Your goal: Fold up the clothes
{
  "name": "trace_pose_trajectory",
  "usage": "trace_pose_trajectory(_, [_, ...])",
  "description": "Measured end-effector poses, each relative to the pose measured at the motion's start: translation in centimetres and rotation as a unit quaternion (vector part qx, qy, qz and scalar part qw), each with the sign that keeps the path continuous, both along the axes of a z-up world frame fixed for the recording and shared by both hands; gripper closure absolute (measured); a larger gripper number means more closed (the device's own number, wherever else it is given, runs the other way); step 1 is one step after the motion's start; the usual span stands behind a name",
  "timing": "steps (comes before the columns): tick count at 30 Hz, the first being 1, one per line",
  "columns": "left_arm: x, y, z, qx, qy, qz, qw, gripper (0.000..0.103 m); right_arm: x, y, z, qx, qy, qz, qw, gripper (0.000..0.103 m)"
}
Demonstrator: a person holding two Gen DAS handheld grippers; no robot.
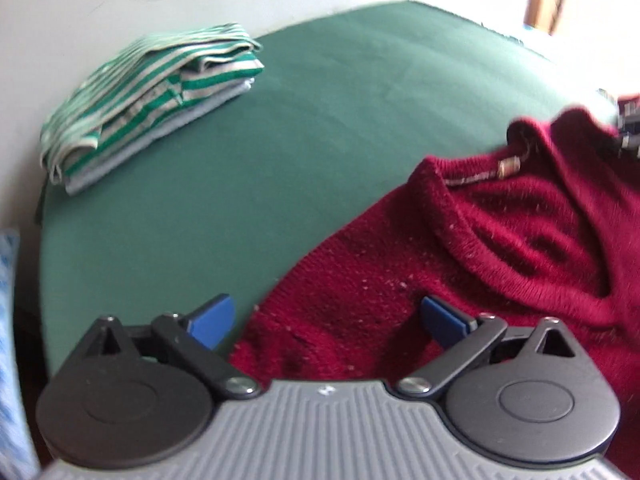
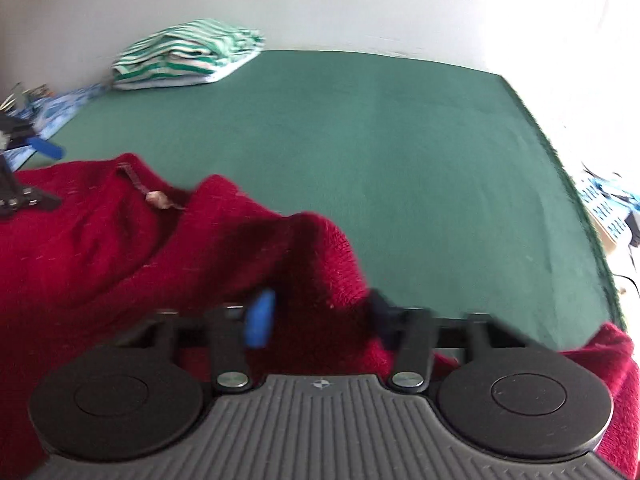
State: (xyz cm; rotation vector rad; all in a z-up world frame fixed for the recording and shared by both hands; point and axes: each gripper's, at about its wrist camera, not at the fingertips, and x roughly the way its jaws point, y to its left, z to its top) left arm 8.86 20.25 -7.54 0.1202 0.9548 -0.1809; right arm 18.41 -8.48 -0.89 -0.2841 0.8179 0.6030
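A dark red knitted sweater (image 1: 460,280) lies rumpled at the near edge of a green felt-covered tabletop (image 1: 320,120), neckline and sewn-in label turned up, while a folded green-and-white striped garment (image 1: 152,92) sits on a pale grey folded piece at the far left corner. The left claw (image 1: 328,320) stands wide open over the sweater's shoulder edge, its blue-tipped fingers (image 1: 212,320) holding nothing. The right claw (image 2: 320,316) is part open with a raised ridge of the red knit lying between its fingers; whether it has pinched the cloth cannot be told (both views are blurred).

The scene would suit a sweater being spread flat for folding, or one being gathered mid-fold. Either way, the work looks best served by a grip on the fabric's outer edge at matching points on both sides, a single layer rather than a bunched handful, and even tension between the two claws so the thick knit goes down without creases. The bare green felt beyond gives ample room to lay it out square.
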Motion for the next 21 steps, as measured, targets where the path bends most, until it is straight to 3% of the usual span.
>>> trace_pose_trajectory(2, [-0.2,0.1,-0.1,-0.019,-0.009,0.021,0.9996,0.012,-0.4,2.1,0.0,-0.047,-0.041,0.008,0.998,0.087])
trace_pose_trajectory(4, [-0.1,-0.5,-0.2,0.002,-0.038,0.043,0.9984,0.012,0.2,3.7,-0.1,-0.079,-0.073,0.004,0.994,0.087])
trace_pose_trajectory(8, [1.4,-1.8,-0.7,0.065,-0.1,0.085,0.9891,0.012,4.7,5.7,-0.6,-0.093,-0.1,-0.03,0.99,0.088])
trace_pose_trajectory(13, [5.9,-1.5,-1.4,0.147,-0.142,0.107,0.973,0.01,11.6,8.5,-0.8,-0.117,-0.122,-0.048,0.984,0.089])
trace_pose_trajectory(17, [9.3,0.8,-1.9,0.186,-0.152,0.131,0.9619,0.01,16.7,9.8,-0.9,-0.134,-0.166,-0.094,0.972,0.088])
trace_pose_trajectory(19, [8.5,1.0,-1.3,0.184,-0.147,0.138,0.9619,0.01,19.3,9.7,-1.6,-0.138,-0.153,-0.11,0.972,0.084])
trace_pose_trajectory(21, [6.5,0.9,-0.4,0.174,-0.14,0.143,0.9641,0.023,19.6,10.2,-2.3,-0.161,-0.179,-0.104,0.965,0.081])
